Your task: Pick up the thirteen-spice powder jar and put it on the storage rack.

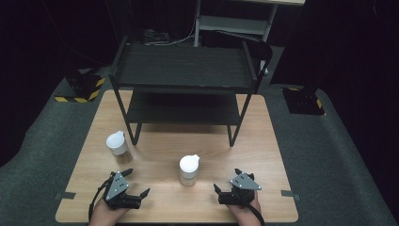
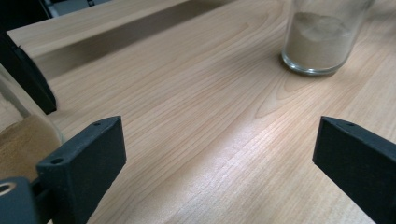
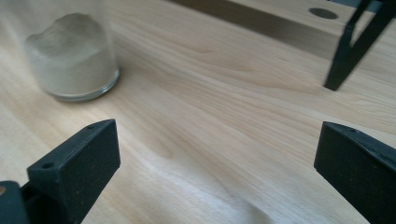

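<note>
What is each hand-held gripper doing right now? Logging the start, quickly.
Left hand-held gripper: open, holding nothing, above the table.
Right hand-held gripper: open, holding nothing.

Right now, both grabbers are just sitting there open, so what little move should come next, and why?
Probably the right gripper should slide forward and left toward the middle jar. Its jaws stand wide open with nothing between them, and that white-lidded jar of pale powder stands upright on the table nearest to it. The left gripper, also open, sits closer to the other jar.
</note>
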Motion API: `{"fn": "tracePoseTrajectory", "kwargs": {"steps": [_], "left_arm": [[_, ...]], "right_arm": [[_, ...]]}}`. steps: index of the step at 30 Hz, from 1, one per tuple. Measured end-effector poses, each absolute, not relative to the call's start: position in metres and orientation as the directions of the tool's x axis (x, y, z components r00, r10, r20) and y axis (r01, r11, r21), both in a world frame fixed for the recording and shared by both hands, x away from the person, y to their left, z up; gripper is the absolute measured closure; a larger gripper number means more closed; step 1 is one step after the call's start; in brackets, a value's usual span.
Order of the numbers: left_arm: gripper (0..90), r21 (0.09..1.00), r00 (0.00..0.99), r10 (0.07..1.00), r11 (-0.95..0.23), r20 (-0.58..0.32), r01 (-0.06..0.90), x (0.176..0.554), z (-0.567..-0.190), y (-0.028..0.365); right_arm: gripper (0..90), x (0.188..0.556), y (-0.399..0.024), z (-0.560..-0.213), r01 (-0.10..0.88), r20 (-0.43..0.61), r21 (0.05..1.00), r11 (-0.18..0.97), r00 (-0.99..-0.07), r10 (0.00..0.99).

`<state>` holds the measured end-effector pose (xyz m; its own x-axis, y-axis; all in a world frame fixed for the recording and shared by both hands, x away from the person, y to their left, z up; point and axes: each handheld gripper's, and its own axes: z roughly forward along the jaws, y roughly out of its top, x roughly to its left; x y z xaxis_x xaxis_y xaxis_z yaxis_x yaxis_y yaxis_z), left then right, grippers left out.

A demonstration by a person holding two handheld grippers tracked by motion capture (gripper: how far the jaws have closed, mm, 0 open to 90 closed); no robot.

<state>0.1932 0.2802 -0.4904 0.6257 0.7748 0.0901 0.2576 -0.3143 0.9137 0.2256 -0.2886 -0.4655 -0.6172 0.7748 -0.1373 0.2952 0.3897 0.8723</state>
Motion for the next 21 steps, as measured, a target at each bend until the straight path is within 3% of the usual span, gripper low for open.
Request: {"fn": "tracePoseTrajectory", "kwargs": {"steps": [21], "left_arm": [[1.4,0.938,0.599,0.8,-0.219,0.016,0.267,0.1948,-0.4975,0.2886]], "right_arm": [[0.0,0.2193,-0.291,-0.4682,0.285,-0.147,0.881,0.377,-0.592,0.792]]}}
